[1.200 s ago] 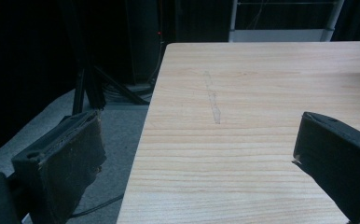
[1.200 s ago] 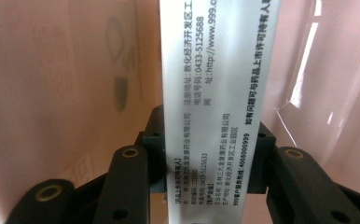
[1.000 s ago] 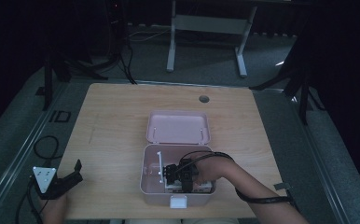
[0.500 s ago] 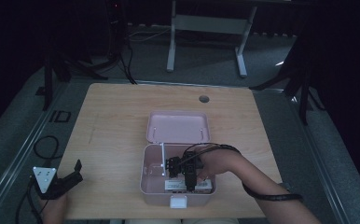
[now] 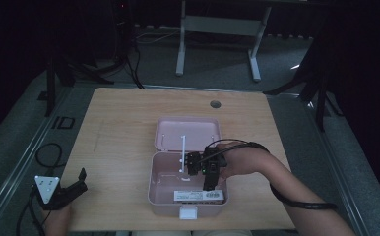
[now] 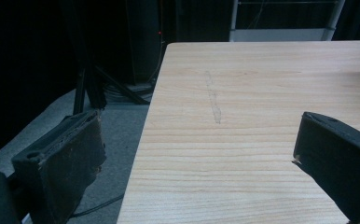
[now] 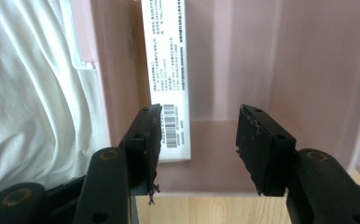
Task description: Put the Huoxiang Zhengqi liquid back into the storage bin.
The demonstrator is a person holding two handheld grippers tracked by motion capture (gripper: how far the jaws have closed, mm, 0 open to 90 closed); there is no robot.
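A pink box (image 5: 151, 189) stands open at the table's near middle, its lid (image 5: 188, 132) laid back behind it. Inside, a long white printed carton (image 5: 199, 195) lies along the near wall. My right gripper (image 5: 209, 185) hangs above that end of the box, pointing down. Its jaws have just been opening, and nothing is between them. In the right gripper view the right gripper (image 7: 197, 126) stands open, with the carton (image 7: 166, 56) just beyond the left jaw and the pink box floor (image 7: 243, 60) behind. My left gripper (image 5: 81, 180) rests open at the table's near left corner, and the left gripper (image 6: 199, 135) holds nothing.
The wooden table (image 5: 119, 123) has a round cable hole (image 5: 215, 104) at the back. A thin white strip (image 5: 182, 152) runs from the lid into the box. The box's white latch (image 5: 188, 212) faces the person. A white shirt (image 7: 33, 93) lies beside the box's wall.
The right gripper has risen out of the box and its jaws have parted. The white carton stays on the box floor. The left gripper has not moved.
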